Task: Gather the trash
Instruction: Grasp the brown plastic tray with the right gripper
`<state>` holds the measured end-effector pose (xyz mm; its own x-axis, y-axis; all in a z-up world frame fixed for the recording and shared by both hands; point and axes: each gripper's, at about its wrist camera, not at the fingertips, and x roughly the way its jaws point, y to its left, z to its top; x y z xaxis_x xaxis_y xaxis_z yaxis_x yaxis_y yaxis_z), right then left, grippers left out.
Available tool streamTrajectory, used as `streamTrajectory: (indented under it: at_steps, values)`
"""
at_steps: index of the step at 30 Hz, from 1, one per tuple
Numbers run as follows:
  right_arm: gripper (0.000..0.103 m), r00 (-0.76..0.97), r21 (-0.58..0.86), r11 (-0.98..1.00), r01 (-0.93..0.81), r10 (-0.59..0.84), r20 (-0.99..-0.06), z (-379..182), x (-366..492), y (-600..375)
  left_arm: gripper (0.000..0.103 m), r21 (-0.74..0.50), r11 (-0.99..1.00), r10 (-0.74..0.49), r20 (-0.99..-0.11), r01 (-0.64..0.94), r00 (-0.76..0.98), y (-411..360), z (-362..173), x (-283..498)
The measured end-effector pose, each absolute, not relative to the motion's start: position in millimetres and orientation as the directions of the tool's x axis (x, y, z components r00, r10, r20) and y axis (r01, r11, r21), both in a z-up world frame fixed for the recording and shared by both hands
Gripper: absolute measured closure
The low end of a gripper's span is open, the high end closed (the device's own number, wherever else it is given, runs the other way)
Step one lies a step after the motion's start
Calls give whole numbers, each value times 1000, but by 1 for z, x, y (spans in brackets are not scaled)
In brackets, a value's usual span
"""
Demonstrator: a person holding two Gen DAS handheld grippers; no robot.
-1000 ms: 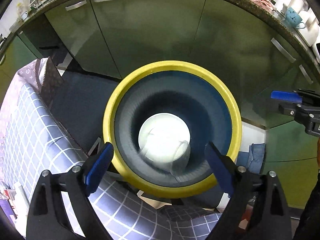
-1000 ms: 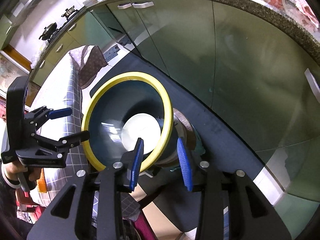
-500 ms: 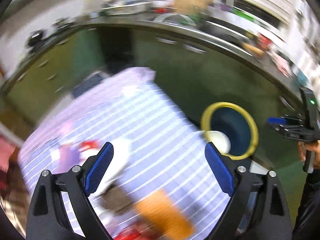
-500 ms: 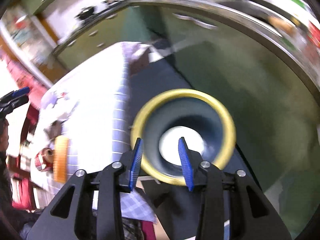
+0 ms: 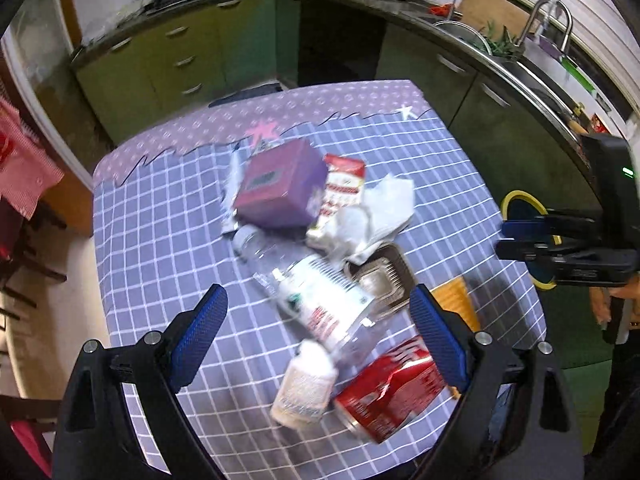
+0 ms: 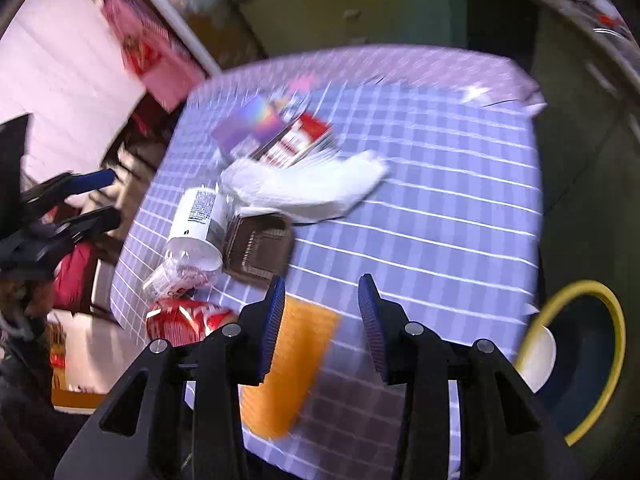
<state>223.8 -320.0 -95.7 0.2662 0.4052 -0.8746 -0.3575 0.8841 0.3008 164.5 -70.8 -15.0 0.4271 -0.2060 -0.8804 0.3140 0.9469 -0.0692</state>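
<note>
Trash lies on the checked tablecloth (image 5: 160, 248): a purple box (image 5: 280, 188), a red-and-white packet (image 5: 340, 188), crumpled white tissue (image 5: 380, 208), a clear plastic bottle (image 5: 312, 296), a brown plastic tray (image 5: 380, 280), a small white bottle (image 5: 304, 384), a crushed red can (image 5: 392, 388) and an orange cup (image 6: 288, 364). My left gripper (image 5: 316, 336) is open above the bottle and can. My right gripper (image 6: 320, 320) is open and empty over the orange cup. The yellow-rimmed bin (image 6: 580, 356) with a white cup inside stands off the table's right edge.
Green kitchen cabinets (image 5: 180, 60) and a counter with a sink (image 5: 500, 40) run behind the table. A red-checked cloth (image 5: 24, 172) hangs at the left. The right gripper shows in the left wrist view (image 5: 520, 236), in front of the bin.
Both grippers have swung away from the bin mouth and now face the table with the trash. Both stay open and empty.
</note>
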Motion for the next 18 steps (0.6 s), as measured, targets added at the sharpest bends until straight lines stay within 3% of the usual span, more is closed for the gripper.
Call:
streamTrajectory:
  at_steps: [15,18]
  values:
    - [78,101,235,916,-324,280,-955,-161,261,-247,15,-125,947,-242,-884,297,401,-44,-34,166]
    - [86,90,221,919,-327,263,-961,-171,261,-232,15,-130,946,-246,-885,298,395,-44,-37,165]
